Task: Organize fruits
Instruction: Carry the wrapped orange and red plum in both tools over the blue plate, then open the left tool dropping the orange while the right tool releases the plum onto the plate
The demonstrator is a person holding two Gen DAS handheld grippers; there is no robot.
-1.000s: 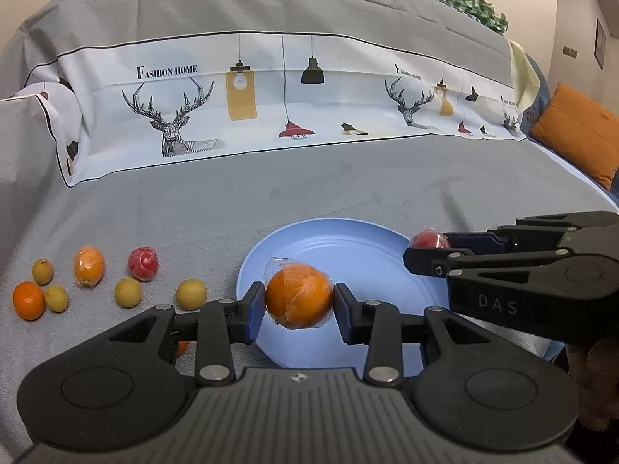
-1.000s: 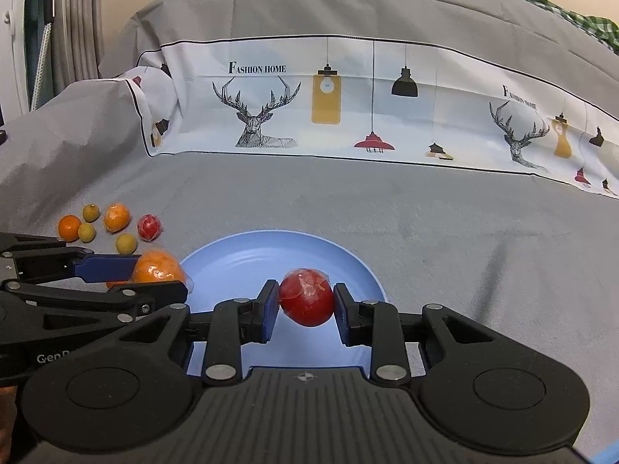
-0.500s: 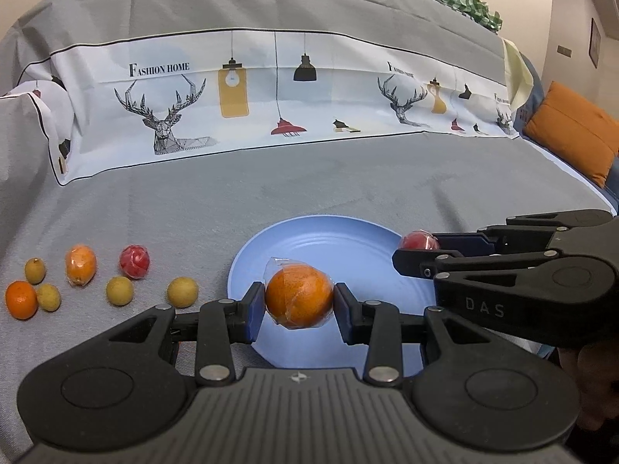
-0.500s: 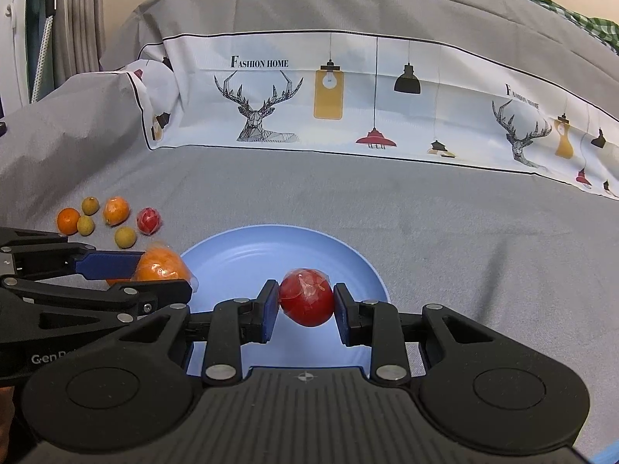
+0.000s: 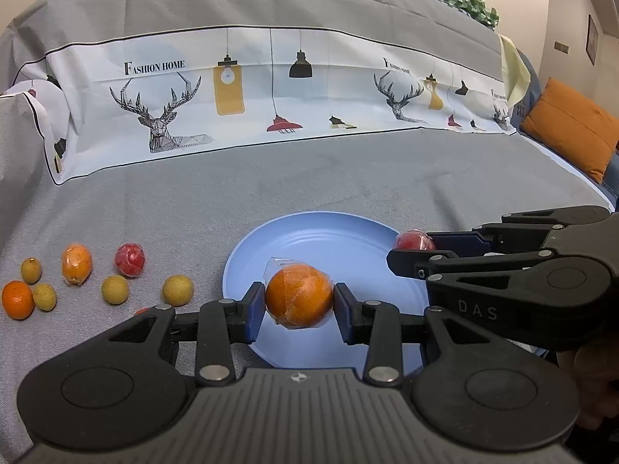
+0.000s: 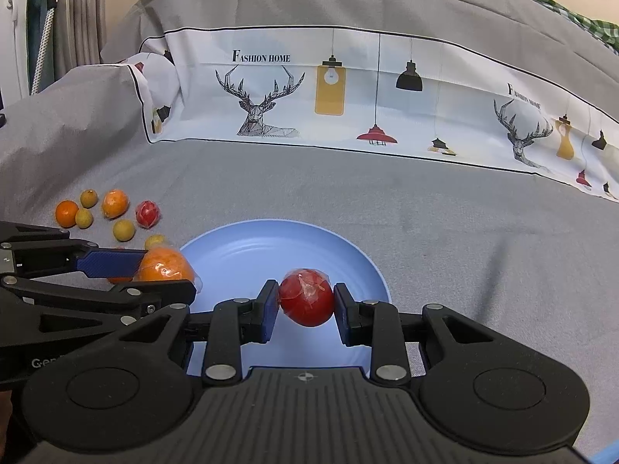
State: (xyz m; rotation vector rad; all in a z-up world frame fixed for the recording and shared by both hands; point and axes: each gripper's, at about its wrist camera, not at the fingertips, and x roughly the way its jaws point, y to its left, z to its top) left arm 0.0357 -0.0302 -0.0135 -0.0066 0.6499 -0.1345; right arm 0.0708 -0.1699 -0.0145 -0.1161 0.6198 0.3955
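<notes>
My two wrist cameras look forward, low and close along my tongs, both sharing the blue plate (image 5: 309,232) (image 6: 247,247).

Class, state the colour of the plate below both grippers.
Light blue plate, clearest in the right wrist view.

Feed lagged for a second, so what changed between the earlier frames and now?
Little: both views drifted slightly. The left hand-held gripper still clamps the wrapped orange, the right hand-held gripper the wrapped red fruit, both over the blue plate, which still looks empty. Loose fruits unmoved.
</notes>
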